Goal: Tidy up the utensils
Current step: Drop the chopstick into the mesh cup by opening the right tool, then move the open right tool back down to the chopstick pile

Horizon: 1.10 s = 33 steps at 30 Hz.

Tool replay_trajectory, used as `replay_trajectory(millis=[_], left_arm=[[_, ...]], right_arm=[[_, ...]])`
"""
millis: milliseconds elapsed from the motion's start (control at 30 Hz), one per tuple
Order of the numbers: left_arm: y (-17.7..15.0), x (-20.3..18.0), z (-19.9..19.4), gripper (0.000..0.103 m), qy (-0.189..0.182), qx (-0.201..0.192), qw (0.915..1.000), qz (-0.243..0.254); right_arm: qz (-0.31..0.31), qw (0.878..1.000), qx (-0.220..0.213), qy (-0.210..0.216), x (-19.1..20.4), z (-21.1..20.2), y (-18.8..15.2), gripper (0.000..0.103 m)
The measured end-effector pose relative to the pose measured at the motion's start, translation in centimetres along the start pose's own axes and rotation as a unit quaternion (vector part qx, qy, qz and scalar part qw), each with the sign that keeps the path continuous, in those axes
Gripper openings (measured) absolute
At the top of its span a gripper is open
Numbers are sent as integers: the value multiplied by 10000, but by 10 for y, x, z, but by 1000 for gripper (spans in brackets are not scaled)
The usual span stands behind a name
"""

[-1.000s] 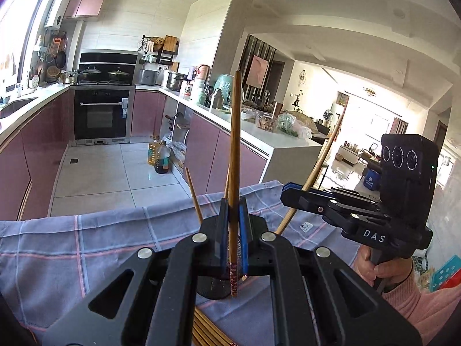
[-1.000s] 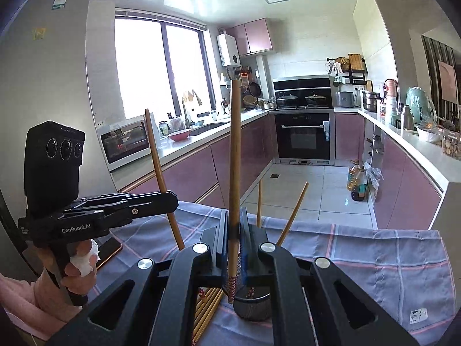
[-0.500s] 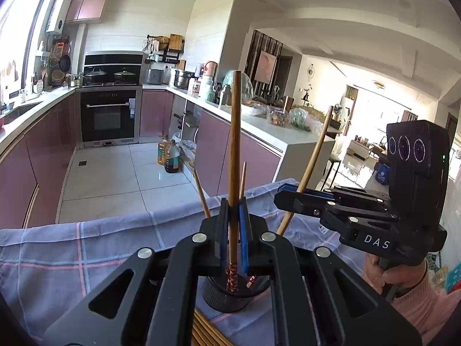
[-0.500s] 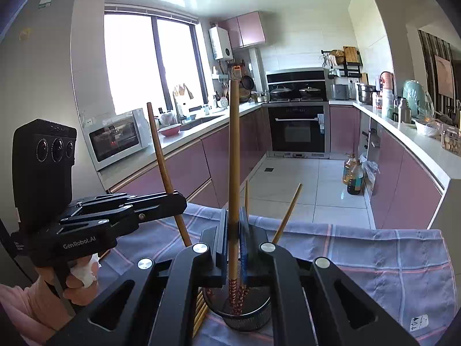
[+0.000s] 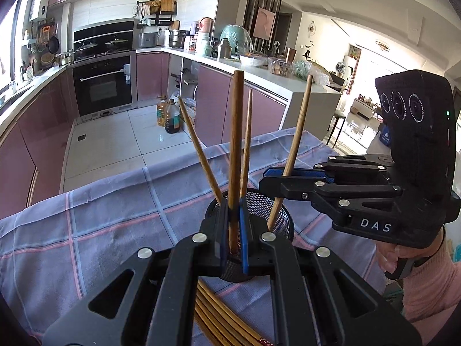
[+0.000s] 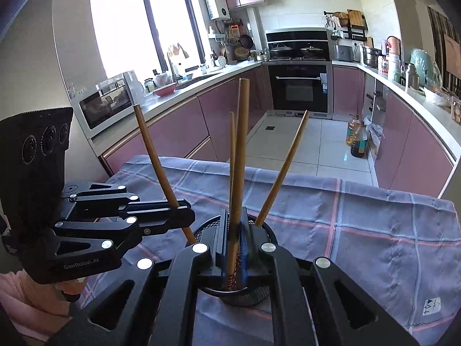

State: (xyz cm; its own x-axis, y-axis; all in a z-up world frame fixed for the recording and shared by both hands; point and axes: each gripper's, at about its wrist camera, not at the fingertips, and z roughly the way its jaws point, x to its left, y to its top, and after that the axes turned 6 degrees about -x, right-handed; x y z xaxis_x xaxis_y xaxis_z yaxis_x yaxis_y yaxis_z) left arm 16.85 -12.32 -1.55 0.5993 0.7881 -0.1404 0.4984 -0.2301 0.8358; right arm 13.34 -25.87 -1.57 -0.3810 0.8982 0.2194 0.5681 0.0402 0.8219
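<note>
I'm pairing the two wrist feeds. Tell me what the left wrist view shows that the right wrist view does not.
Left wrist only: the loose chopsticks lying on the cloth, the right hand-held gripper side-on, and the living room.

Right wrist only: the window, the microwave and the left hand-held gripper side-on.

Both: the mesh holder on the checked cloth, each gripper shut on a chopstick lowered into it, and the oven.
</note>
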Motion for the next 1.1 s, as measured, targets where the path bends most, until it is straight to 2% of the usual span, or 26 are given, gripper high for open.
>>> replay_trajectory(millis=[400,500,600,667,867,1000,1100], left_arm=[[9,12,24,8,102,92,9997,-182],[9,16,26,12,147,84,9996,-221],[5,18,23,14,175,40,9995,-270],[3,21,20,16,220,-3,9993,-300],[-5,22,-4,24,391,-316,9984,-259],[-14,24,-27,30,505,-535,9970,-220],[-28,28,-40,36,627,-557,9962,-213]], right_arm=[[271,9996,13,-70,-16,17,3,7],[345,9994,-35,-95,-19,16,3,7],[368,9992,-114,-113,-20,12,3,14],[370,9990,-187,-149,-21,9,4,22],[308,9987,-322,-231,-20,2,3,22],[242,9971,-525,-492,-17,-12,-1,24],[185,9955,-694,-611,-14,-27,-5,30]])
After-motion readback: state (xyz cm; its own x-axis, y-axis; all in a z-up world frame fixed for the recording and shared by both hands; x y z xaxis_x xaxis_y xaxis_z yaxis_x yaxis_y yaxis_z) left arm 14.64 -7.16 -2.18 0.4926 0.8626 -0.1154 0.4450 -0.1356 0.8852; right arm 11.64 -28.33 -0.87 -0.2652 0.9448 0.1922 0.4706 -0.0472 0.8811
